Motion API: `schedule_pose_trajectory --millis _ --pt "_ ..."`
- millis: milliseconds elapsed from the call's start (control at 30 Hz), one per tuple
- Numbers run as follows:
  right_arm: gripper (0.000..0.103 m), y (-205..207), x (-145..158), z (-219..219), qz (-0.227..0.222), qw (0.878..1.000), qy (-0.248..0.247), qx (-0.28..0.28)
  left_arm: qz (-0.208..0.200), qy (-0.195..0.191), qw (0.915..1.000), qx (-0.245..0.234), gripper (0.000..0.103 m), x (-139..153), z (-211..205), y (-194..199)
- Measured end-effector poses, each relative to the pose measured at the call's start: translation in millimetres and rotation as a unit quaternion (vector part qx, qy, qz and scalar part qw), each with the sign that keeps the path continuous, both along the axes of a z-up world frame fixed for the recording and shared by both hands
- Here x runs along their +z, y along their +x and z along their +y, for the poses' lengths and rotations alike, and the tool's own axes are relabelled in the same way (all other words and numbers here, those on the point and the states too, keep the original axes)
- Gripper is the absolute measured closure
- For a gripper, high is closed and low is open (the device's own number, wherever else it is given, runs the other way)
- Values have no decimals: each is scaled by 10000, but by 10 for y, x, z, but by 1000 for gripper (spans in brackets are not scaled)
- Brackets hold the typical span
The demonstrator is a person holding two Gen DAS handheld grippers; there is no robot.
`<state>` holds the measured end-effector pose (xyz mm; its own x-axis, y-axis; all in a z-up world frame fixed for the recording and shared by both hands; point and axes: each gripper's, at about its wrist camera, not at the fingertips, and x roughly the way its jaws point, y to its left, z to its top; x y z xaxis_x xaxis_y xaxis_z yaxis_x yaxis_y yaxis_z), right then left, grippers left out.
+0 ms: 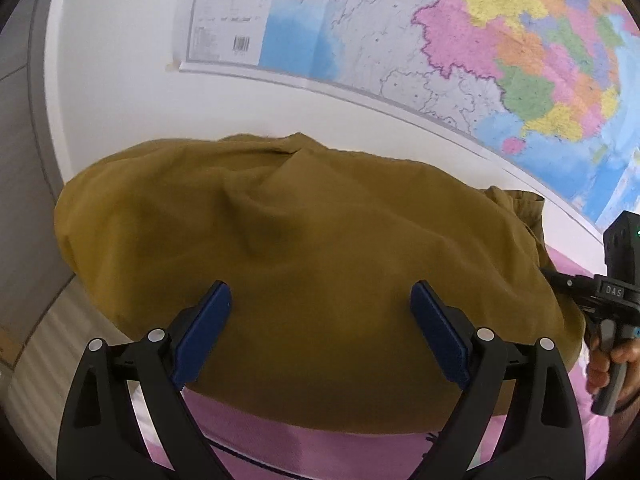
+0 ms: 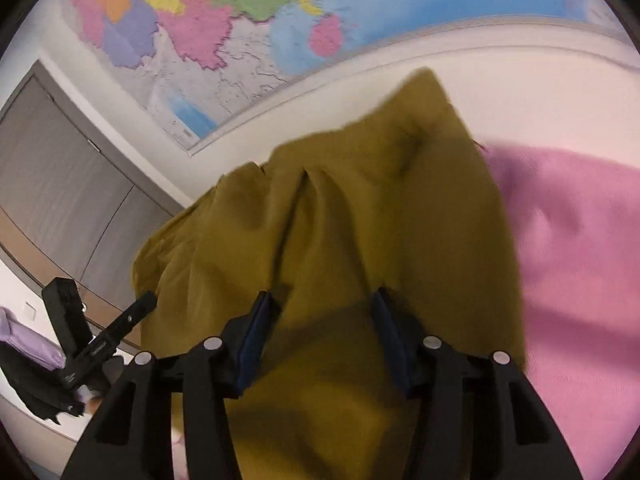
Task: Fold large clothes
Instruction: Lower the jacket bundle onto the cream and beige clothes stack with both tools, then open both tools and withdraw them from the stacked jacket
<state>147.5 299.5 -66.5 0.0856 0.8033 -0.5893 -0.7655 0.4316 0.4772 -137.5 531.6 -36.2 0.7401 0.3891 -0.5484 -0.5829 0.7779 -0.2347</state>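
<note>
Garment (image 1: 312, 272): mustard cloth, large, lying bunched on the pink sheet (image 1: 320, 452). It covers most of the sheet's near part; its far edge stops short of the white wall below the map (image 1: 500, 60). Landmark for all that follows: the garment.

Left gripper (image 1: 320, 332): fingers spread wide, blue pads (image 1: 204, 336) well apart, nothing between them. It hangs over the garment's near edge, pointed along the cloth toward the map. Judged: placed there to take or press that edge for the next fold.

Right gripper (image 2: 324, 340): pads apart too, set over the garment's near middle. Cloth lies between and under the pads; whether they touch it I cannot tell, the frame being smeared. No pinch reads here. In the left view the right gripper's body and the hand holding it sit at the garment's right side.

Garment shape: a ridge runs up from the right gripper toward a raised point on the far side, with creases beside it. Judged: cloth slack, not flat, so the fold is only partly made and wants smoothing.

Pink sheet bare to the garment's right.
</note>
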Motion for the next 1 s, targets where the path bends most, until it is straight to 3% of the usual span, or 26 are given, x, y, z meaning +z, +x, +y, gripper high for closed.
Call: schedule_pose_trajectory --millis 67,133,233,333,367,467,567,700,1000 --pt "53 -98 152 -110 -210 9998 38 -48 -95 4 9999 36 13 2 -11 -44" --pt "51 -327 344 -228 -822 9965 119 8 -238 1 9997 74 13 14 -36 -133" --pt "49 -663 457 -346 -1338 9898 369 314 -253 170 9994 133 13 23 -132 -168" --pt "45 -1000 356 -345 -2046 9778 191 410 -233 324 9991 105 7 -12 -349 -174" --pt "41 -1053 270 -305 -2133 9758 4 477 -172 431 9988 165 5 -38 -434 -159" --pt "40 -1130 -40 -209 -2474 9665 -565 375 8 538 9982 261 6 -140 -603 -110" --pt "33 -1204 -19 -282 -2533 9663 -367 285 117 447 9983 348 6 -225 -776 -105" --pt "24 -1339 103 -441 -2614 9649 -41 259 141 623 9968 486 6 -186 -1044 -164" --pt "12 -1606 -10 -742 -2475 9685 18 266 166 734 9952 618 5 -134 -1506 -266"
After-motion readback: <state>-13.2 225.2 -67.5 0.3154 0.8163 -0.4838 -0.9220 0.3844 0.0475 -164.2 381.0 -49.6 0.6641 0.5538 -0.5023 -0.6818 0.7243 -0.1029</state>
